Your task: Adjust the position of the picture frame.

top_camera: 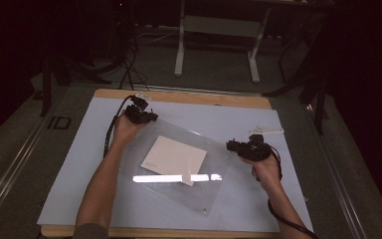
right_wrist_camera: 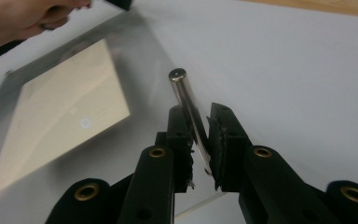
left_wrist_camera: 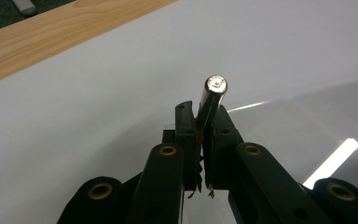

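Observation:
My left gripper (top_camera: 144, 115) hovers at the far left corner of a clear plastic sheet (top_camera: 199, 191). Its jaws (left_wrist_camera: 204, 114) are shut on a short shiny metal pin (left_wrist_camera: 213, 93) that sticks out past the tips. My right gripper (top_camera: 236, 145) sits at the sheet's right edge. Between its jaws (right_wrist_camera: 199, 114) a second metal pin (right_wrist_camera: 184, 95) is pinched at a slant, leaning on the left pad. A beige paper rectangle (top_camera: 174, 155) lies at the sheet's middle, and the same paper (right_wrist_camera: 65, 107) appears in the right gripper view.
A white mat (top_camera: 94, 164) covers the wooden table (top_camera: 179, 97). A small white part (top_camera: 266, 131) lies behind my right gripper. The person's left hand (right_wrist_camera: 23, 18) reaches into the right gripper view. A white desk frame (top_camera: 219, 30) stands on the floor beyond.

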Available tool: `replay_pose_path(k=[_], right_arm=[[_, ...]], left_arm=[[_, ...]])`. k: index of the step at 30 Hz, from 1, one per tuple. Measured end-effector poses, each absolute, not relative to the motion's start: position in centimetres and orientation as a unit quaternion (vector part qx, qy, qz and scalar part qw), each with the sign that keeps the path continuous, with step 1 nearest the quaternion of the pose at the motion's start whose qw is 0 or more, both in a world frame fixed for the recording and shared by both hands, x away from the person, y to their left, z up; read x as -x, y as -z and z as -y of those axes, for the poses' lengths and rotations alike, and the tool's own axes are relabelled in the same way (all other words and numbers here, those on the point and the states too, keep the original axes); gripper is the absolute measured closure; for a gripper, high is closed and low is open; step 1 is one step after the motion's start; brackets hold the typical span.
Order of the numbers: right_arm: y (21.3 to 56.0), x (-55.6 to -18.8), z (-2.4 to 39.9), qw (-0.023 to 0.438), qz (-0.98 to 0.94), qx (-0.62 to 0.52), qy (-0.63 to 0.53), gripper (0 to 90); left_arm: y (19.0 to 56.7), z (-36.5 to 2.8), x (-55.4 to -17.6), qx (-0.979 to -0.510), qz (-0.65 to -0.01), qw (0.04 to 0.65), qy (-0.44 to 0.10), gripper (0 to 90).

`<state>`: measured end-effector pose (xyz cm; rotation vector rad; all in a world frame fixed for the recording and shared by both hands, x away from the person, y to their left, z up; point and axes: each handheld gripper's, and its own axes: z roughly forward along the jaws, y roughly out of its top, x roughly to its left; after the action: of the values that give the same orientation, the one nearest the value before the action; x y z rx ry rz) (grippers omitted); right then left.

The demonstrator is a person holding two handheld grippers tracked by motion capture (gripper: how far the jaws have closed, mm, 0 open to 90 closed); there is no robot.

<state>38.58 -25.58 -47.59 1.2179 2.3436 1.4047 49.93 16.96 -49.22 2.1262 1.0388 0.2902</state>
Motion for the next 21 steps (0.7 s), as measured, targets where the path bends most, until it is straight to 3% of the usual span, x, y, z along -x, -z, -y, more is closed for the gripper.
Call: replay_pose_path(k=[6, 21], right_arm=[[48.2, -42.2, 26.2, 0.045, -0.786, -0.414, -0.457, 79.3], [51.4, -46.9, 24.6, 0.049, -0.802, -0.436, -0.407, 79.8]], left_arm=[[48.9, -18.0, -48.7, -0.839, -0.392, 0.363, -0.108, 85.6], [52.4, -19.4, -45.2, -0.839, -0.4, 0.357, -0.09, 85.2]])
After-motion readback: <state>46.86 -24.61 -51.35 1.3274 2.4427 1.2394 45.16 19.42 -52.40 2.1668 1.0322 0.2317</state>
